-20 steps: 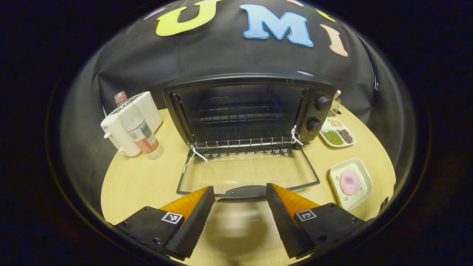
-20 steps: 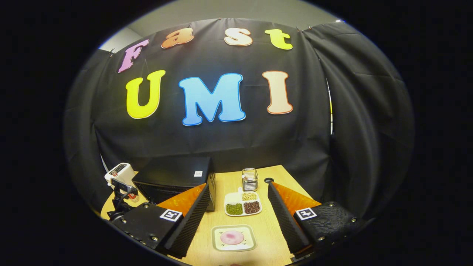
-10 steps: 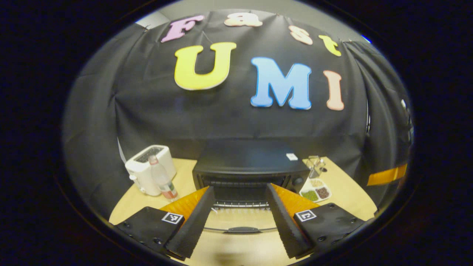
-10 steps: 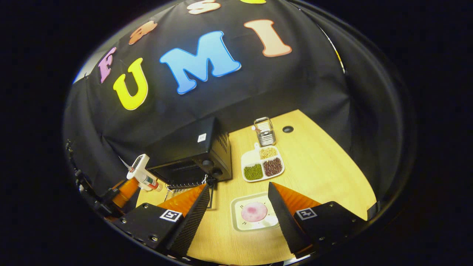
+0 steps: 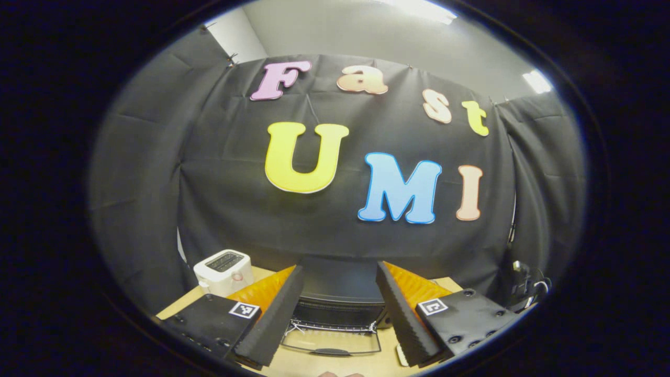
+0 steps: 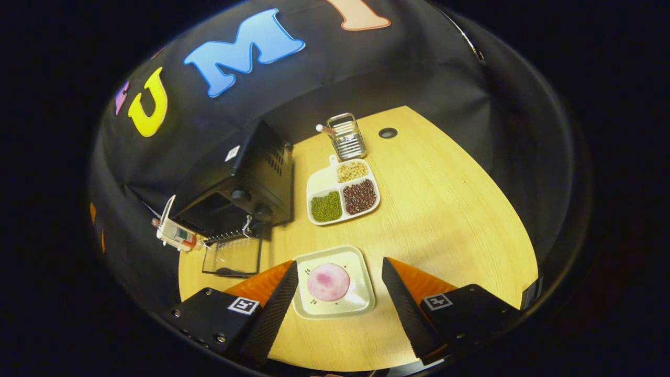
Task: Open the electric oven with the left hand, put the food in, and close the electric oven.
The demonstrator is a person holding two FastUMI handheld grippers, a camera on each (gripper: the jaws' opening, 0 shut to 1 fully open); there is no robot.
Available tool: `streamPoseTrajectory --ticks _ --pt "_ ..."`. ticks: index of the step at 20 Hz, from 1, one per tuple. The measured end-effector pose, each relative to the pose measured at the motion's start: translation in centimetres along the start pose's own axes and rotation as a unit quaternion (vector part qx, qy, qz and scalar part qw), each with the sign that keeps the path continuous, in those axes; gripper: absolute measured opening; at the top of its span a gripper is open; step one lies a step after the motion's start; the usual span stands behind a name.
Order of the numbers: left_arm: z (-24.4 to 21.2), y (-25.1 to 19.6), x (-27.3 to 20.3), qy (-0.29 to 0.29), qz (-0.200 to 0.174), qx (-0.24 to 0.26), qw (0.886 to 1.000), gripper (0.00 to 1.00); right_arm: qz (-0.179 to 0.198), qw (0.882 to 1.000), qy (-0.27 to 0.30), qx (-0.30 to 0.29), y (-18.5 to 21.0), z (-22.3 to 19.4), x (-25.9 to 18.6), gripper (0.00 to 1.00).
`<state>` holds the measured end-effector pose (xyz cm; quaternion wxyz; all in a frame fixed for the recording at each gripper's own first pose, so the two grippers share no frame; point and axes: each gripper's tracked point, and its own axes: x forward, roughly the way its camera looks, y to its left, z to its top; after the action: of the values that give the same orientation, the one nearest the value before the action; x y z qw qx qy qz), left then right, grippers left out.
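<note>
Now that the oven (image 6: 235, 183) door lies open on the table (image 6: 445, 209), my right gripper (image 6: 339, 309), open wide above the food (image 6: 328, 281), must drop and pinch its plate (image 6: 361, 301), while my left gripper (image 5: 336, 314) waits open.

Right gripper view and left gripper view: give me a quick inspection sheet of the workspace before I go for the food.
Surface: wooden table, bare at right.
Job's things: electric oven, door folded down open; pink food on square plate, outside the oven.
Clutter: divided bean tray, metal holder, toaster, bottle.
Grippers: right gripper open, framing the plate; left gripper open, holding nothing.
Cables: dark bundle, far right.
Surroundings: black cloth wall.
</note>
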<state>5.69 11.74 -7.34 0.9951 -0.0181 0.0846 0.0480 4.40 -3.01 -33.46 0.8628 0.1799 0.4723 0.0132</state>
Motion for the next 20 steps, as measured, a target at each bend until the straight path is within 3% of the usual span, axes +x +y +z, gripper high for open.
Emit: streamPoseTrajectory --ticks 1,6,10,11,12,15,19,20 --pt "0.6 -0.2 -0.2 -0.008 -0.001 0.009 1.000 0.99 -0.007 1.000 0.013 -0.009 -0.2 -0.3 1.2 0.98" --pt "2.0 0.3 -1.4 -0.028 0.009 0.041 0.999 0.99 -0.047 0.995 0.074 -0.055 -2.4 -2.2 5.3 0.98" --pt "1.3 1.9 -2.0 -0.018 0.023 0.040 0.999 0.99 -0.075 0.987 0.109 -0.093 -3.6 -3.8 7.8 0.98" --pt "1.0 2.5 -2.2 -0.015 0.030 0.037 0.999 0.95 -0.080 0.985 0.116 -0.100 -3.9 -4.2 8.2 0.98" --pt "0.9 3.1 -2.3 -0.012 0.037 0.034 0.999 0.99 -0.082 0.983 0.121 -0.108 -3.9 -4.4 8.7 0.98" --pt "0.1 4.5 -2.8 -0.001 0.053 0.026 0.998 0.99 -0.105 0.976 0.138 -0.136 -5.0 -4.8 9.8 0.98" --pt "-0.8 5.6 -3.0 0.009 0.066 0.020 0.998 0.95 -0.092 0.975 0.142 -0.141 -4.6 -4.2 10.1 0.93" --pt "-0.9 5.6 -3.1 0.011 0.066 0.017 0.998 0.95 -0.085 0.973 0.149 -0.152 -4.4 -4.2 10.2 0.87"
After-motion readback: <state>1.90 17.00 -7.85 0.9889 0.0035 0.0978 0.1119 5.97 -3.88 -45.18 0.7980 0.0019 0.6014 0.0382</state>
